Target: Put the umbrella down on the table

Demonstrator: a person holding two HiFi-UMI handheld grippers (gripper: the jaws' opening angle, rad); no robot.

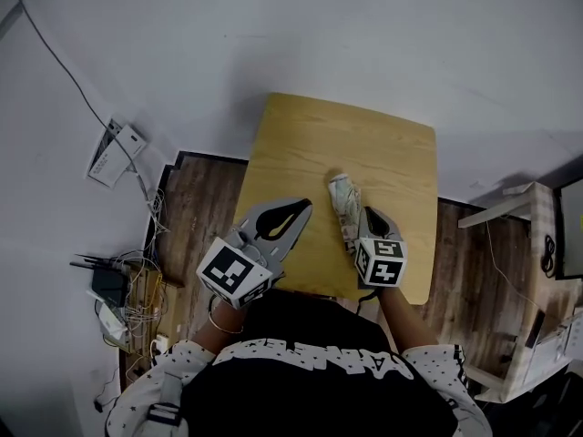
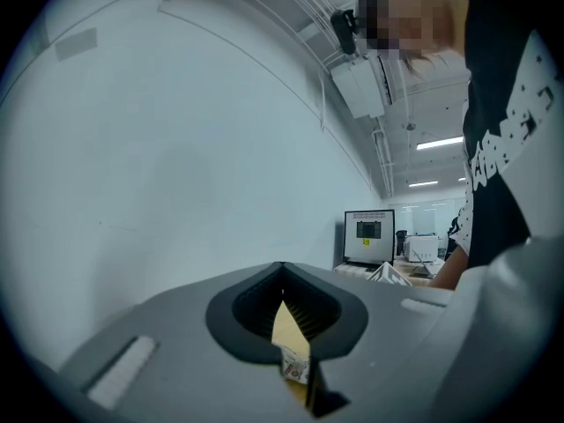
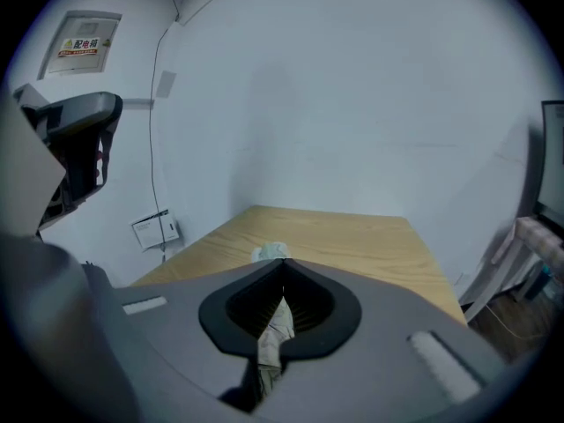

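umbrella (image 1: pixel 342 198) folded, lying on the wooden table (image 1: pixel 364 135) towards its near edge, right gripper (image 1: pixel 367 211) just right of its near end, jaws pressed together and empty, left gripper (image 1: pixel 307 204) to its left, apart from it, jaws likewise together

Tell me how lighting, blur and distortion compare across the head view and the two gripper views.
Head view: even, soft light, sharp across the table and the umbrella. Left gripper view: strong fisheye bend, black corners, glaring ceiling lights, a mosaic patch at upper right. Right gripper view: same fisheye and dark corners, flat dim light.
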